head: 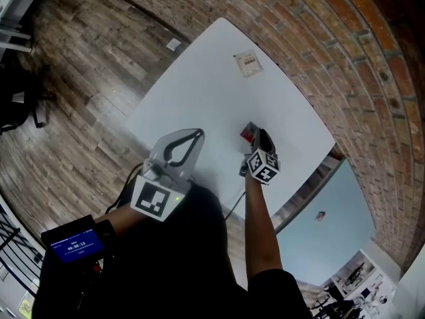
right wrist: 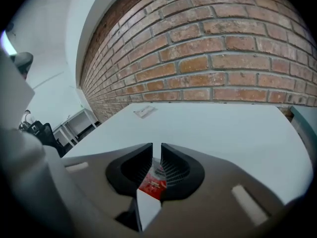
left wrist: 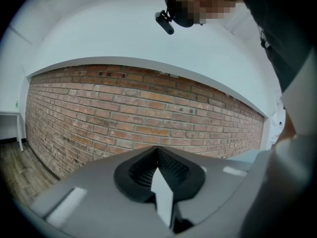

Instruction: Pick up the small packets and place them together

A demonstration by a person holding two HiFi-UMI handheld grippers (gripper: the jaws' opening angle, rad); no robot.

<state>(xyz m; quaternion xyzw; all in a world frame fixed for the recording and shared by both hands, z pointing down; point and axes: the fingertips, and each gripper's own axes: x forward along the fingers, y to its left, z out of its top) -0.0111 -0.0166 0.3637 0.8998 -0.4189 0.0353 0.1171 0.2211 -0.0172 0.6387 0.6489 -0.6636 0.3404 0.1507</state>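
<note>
Small red packet [right wrist: 153, 185], low in the slot between the two dark ribbed jaws of the right gripper [right wrist: 156, 147], seen end-on in the right gripper view. Jaws parted by a narrow slit only, packet sitting in that slit, a thin line of pale table visible between the pads above it; no clear squeeze on it. From the head view, same red packet [head: 248, 133] lying on the flat white rectangular table [head: 199, 78], just at the tips of the right gripper [head: 261, 138], which points down onto the tabletop at the end of a bare forearm [head: 262, 231].

Second small packet, pale with dark print [head: 248, 64], flat on the table well apart from the red one, toward the far corner; also in the right gripper view [right wrist: 144, 111] as a thin pale strip.

Left gripper [head: 197, 133] held up above the near table edge, aimed at the red brick wall [left wrist: 148, 113]. Jaws closed tip to tip [left wrist: 158, 151], nothing between them.

Beyond the table, grey-brown wood-plank floor [head: 80, 78].
</note>
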